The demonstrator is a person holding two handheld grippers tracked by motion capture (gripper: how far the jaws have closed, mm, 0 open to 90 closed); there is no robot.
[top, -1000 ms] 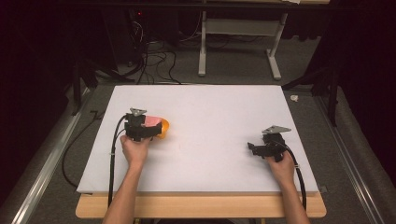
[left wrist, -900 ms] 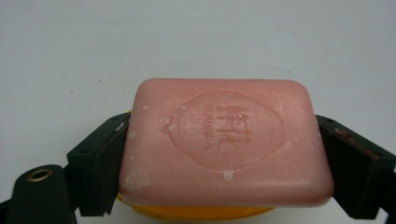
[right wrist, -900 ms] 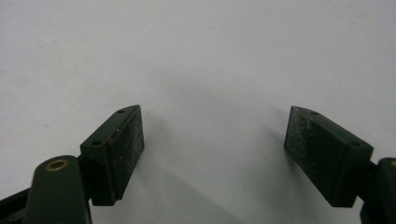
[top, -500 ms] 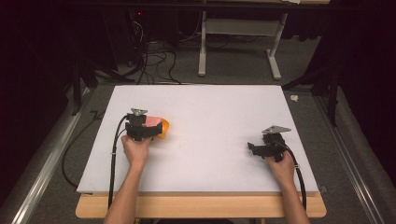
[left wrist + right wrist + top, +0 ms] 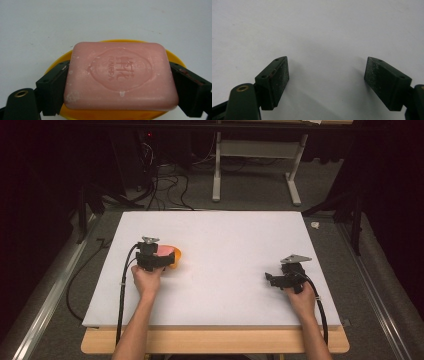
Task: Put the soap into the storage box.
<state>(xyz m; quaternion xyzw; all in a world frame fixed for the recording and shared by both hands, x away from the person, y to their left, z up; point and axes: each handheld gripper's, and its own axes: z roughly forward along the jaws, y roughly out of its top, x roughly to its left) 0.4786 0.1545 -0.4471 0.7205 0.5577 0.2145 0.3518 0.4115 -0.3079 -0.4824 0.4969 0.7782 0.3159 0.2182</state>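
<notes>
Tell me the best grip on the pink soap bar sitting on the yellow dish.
Grip the soap bar across its two short ends, coming in level from the person's side, as the left gripper does now. Those ends are flat and stand above the shallow yellow dish, so the pads meet soap, not rim. Its top is rounded and likely slippery.

One pink soap bar [image 5: 121, 75], one orange dish [image 5: 175, 58] — two tongs.

Waxy pink soap bar [image 5: 121, 76], glossy orange plastic dish [image 5: 175, 58]
</notes>
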